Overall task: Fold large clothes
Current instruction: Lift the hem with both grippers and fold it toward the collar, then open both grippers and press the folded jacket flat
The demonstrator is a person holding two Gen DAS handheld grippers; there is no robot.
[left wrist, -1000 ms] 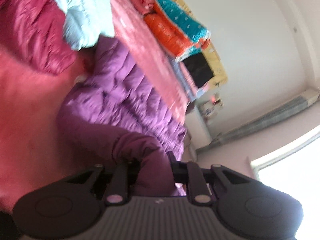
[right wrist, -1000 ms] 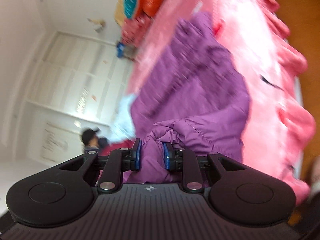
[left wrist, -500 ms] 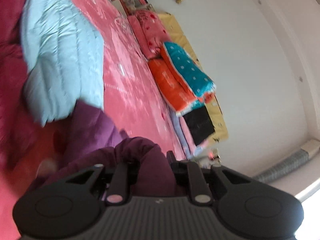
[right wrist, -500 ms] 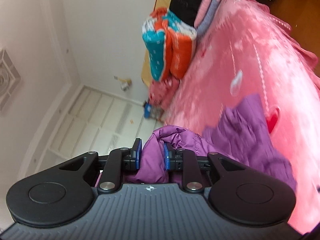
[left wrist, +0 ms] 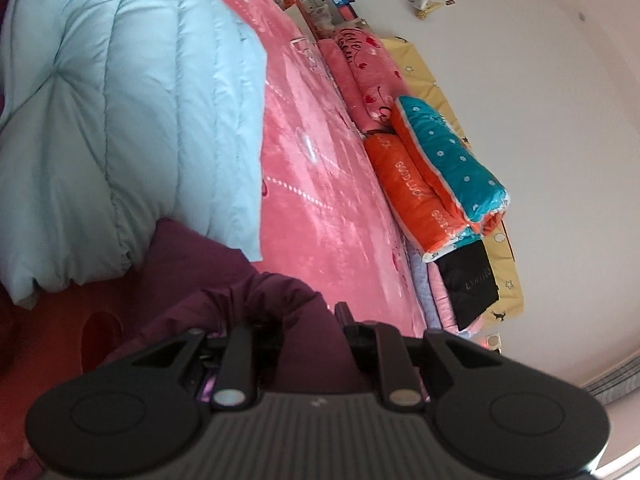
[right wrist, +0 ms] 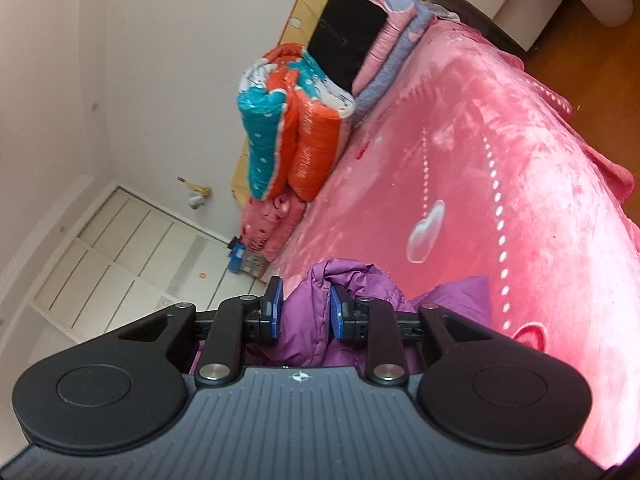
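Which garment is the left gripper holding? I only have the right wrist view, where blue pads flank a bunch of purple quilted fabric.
Observer: In the left wrist view the left gripper has the same purple jacket bunched between its fingers, which the fabric mostly covers; its jaws are opening.
Operator: Anything else on the bed near it?
Observer: Yes, a light blue puffer jacket lies on the pink bedspread, its lower edge over part of the purple one.
Operator: And my right gripper?
Observer: The right gripper has purple fabric between its pads, and its jaws are opening too.
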